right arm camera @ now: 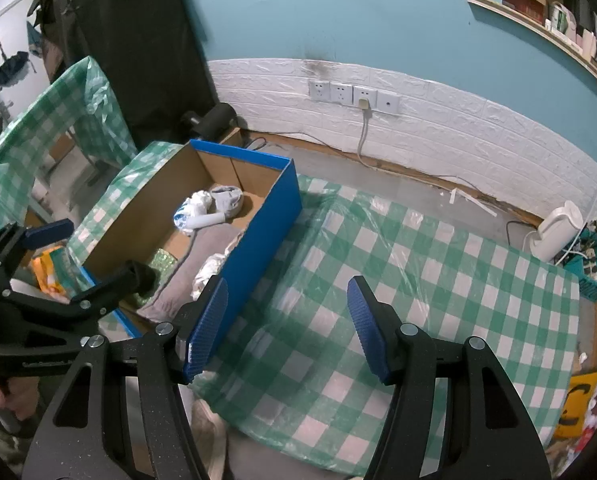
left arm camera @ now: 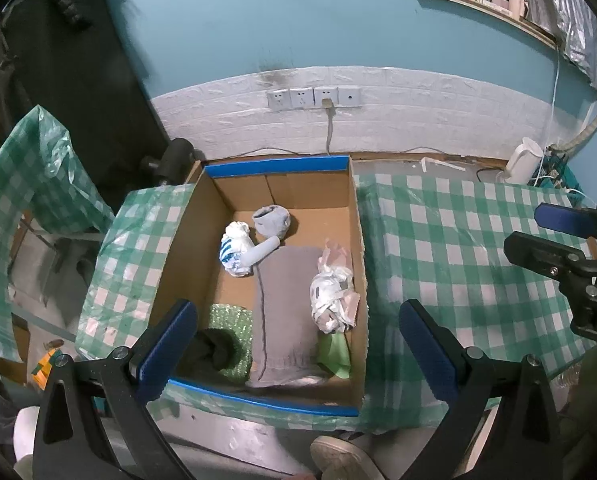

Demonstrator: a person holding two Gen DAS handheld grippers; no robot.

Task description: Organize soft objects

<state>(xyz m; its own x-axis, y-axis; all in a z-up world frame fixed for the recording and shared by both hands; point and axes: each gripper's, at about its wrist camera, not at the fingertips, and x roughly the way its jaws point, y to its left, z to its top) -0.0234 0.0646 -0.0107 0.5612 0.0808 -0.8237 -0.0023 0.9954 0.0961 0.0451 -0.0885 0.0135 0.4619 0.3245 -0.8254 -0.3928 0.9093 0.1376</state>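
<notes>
Green-and-white checked plastic covers the bench in front of you, and the stretch to the right of the box lies bare under your right gripper. On the left part of the bench sits the cardboard box, brown inside, blue on its outer wall and rims, open at the top.

All the soft things you can see are in that box. The largest is a grey folded cloth running down the middle of the floor of the box toward the near rim. At its right edge, against the right wall, lies a white crumpled bundle with pinkish bits showing, and a light green piece sits just below it in the near right corner. In the near left corner a dark sock-like lump rests on a glittery green pad. Further back, a white-and-blue bundle touches a pale blue rolled sock, and a grey-blue sock cuff sits just behind them.

Your left gripper hangs over the near end of the box with its fingers spread wide and nothing between them. Your right gripper's fingers also stand apart and empty, over the bench just beside the box's blue wall.
</notes>
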